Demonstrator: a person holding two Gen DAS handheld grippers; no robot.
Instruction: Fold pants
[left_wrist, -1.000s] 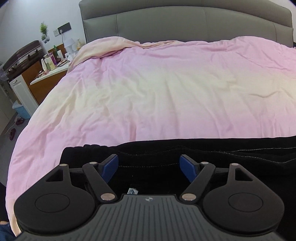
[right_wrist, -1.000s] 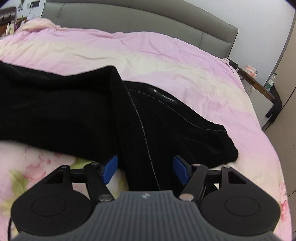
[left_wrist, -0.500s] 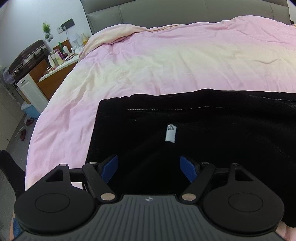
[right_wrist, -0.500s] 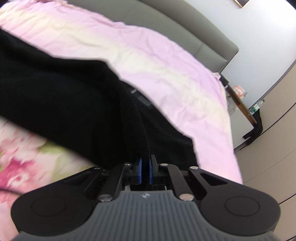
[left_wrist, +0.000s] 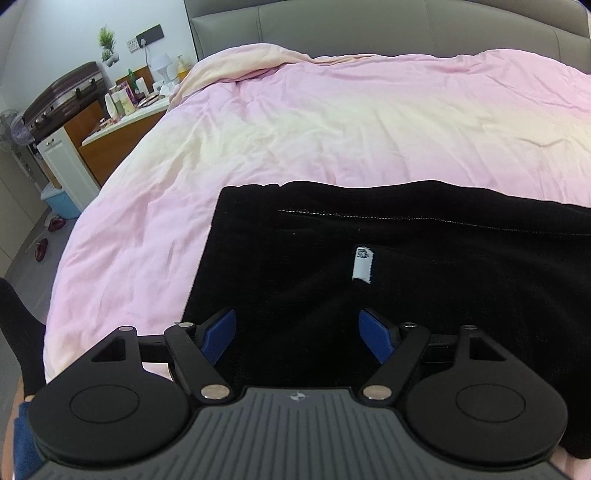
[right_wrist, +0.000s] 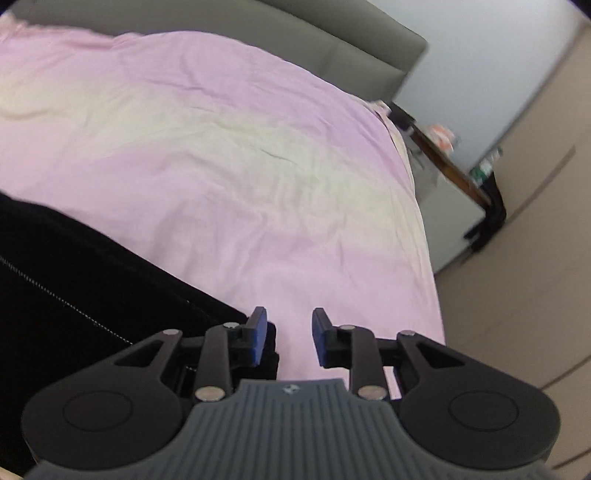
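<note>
The black fabric pants (left_wrist: 406, 280) lie spread flat on the pink quilted bed cover (left_wrist: 314, 122), at the end of the cover farthest from the grey padded headboard (left_wrist: 369, 29). In the left wrist view the pants' straight side edge runs down the cover, and a line of pale stitching crosses the cloth on the side toward the headboard. A small pale blue cloth label (left_wrist: 362, 263) sits on the pants, between that stitching and the left gripper (left_wrist: 299, 334).

The left gripper hangs over the pants with its jaws spread wide; its blue fingertips (left_wrist: 219, 334) have only black cloth showing in the broad gap between them, and they pinch nothing. Whether the tips touch the fabric cannot be told.

The right gripper (right_wrist: 285, 338) is over the pants' far corner, where the black cloth (right_wrist: 92, 288) ends against the pink cover. Its jaws stand partly apart, noticeably narrower than the left pair, with pink cover showing in the gap. One blue fingertip (right_wrist: 256, 334) lies against the corner of the black cloth, the other is over bare cover, and nothing is clamped between them. This view is somewhat blurred.

Beside the bed cover, on the left wrist view's side, stands a wooden bedside cabinet (left_wrist: 110, 140) crowded with bottles, with a blue plastic bin (left_wrist: 61, 201) on the floor near it. On the opposite side of the cover is a dark wooden side table (right_wrist: 447, 166).
</note>
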